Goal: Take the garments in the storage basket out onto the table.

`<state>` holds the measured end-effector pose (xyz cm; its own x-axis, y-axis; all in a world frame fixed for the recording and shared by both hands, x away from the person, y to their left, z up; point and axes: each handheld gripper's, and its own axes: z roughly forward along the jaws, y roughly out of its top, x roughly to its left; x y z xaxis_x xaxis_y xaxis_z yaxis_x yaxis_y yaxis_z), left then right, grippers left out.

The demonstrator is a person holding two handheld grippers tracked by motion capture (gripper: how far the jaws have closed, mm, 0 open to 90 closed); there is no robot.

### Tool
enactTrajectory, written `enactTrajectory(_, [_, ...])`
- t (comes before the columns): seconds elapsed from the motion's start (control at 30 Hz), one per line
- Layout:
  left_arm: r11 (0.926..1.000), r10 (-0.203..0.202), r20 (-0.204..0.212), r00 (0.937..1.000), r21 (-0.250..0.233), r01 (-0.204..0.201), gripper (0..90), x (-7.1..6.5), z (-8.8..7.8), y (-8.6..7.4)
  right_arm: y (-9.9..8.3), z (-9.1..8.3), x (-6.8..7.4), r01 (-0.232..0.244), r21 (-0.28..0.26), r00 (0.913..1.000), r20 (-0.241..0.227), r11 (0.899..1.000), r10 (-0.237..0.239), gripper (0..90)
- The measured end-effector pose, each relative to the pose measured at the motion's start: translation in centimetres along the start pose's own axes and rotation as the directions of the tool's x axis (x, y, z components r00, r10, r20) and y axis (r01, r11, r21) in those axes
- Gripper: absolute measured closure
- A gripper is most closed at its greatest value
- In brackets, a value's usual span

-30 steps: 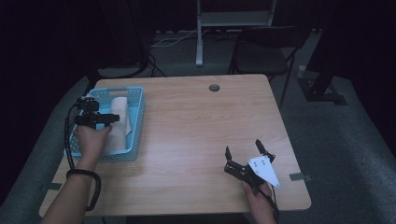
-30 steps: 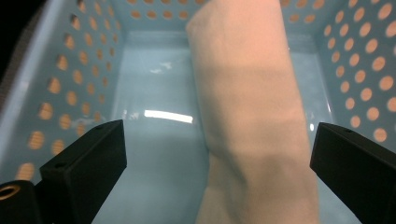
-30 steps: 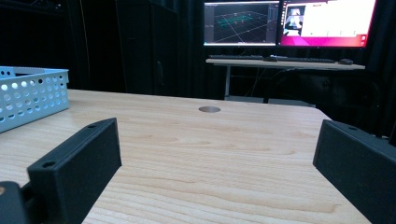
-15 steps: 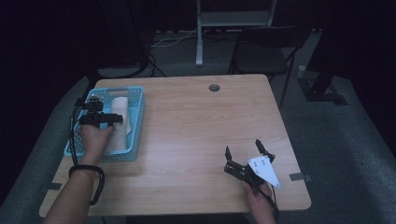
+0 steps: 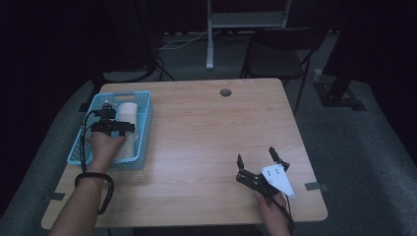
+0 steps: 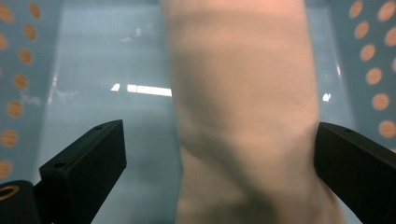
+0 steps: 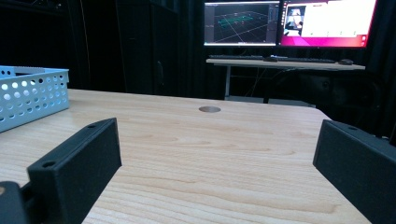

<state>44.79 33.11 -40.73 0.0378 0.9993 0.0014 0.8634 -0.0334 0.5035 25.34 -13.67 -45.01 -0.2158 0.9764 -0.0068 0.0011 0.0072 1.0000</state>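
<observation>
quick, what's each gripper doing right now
Left gripper: open, jaws either side of the rolled cloth in the blue basket, not clamped.
Right gripper: open, empty, above the table.

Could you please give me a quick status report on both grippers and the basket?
Left gripper open, straddling cream rolled cloth inside light-blue perforated plastic basket. Right gripper open, idle over wooden table. Nothing obstructing.

You work at a light wooden table (image 5: 206, 132) with a round cable hole (image 5: 225, 92) near its far edge. Around it lies grey carpet (image 5: 364, 147), dim under low light. Beyond stand a dark chair (image 5: 275, 54) and two lit monitors (image 7: 289, 23) (on a second desk (image 7: 285, 63)).
</observation>
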Motion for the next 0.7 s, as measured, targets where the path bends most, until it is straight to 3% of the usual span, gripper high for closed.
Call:
enactTrajectory(0.07, [0.9963,0.004,0.03,0.9996,0.086,-0.007,3.3,-0.3,0.9,-0.1,0.0,0.0,0.0,0.0,0.0,1.0,0.0,1.0,0.0,0.2])
enactTrajectory(0.1, [0.9936,-0.012,0.05,0.9987,0.113,0.007,3.3,-0.3,1.1,-0.1,0.0,0.0,0.0,0.0,0.0,1.0,0.0,1.0,0.0,0.2])
enactTrajectory(0.13, [0.9923,0.005,0.043,0.999,0.123,-0.01,3.6,-0.5,1.1,0.1,0.0,0.0,0.0,0.001,0.0,1.0,0.0,1.0,-0.001,0.2])
enactTrajectory(0.23, [0.99,0.055,0.071,0.9959,0.126,-0.064,19.6,-1.2,0.6,0.5,0.0,0.0,0.0,0.002,-0.001,1.0,-0.002,1.0,-0.002,0.2])
enactTrajectory(0.33, [0.9887,0.035,0.087,0.9956,0.142,-0.047,42.6,-1.5,0.3,0.7,0.0,0.0,0.0,0.002,-0.002,1.0,-0.003,1.0,-0.002,0.2])
enactTrajectory(0.4, [0.9883,0.03,0.095,0.9951,0.146,-0.043,49.3,-1.5,0.2,0.7,0.0,0.0,0.0,0.002,-0.002,1.0,-0.003,1.0,-0.002,0.2])
enactTrajectory(0.47, [0.9884,0.023,0.099,0.9948,0.147,-0.037,53.1,-1.5,0.2,0.7,0.0,0.0,0.0,0.003,-0.002,1.0,-0.004,1.0,-0.003,0.2])
enactTrajectory(0.7, [0.9877,-0.013,0.11,0.9939,0.156,-0.005,53.8,-1.3,0.1,0.9,0.0,0.0,0.0,0.003,-0.001,1.0,-0.004,1.0,-0.003,0.2])
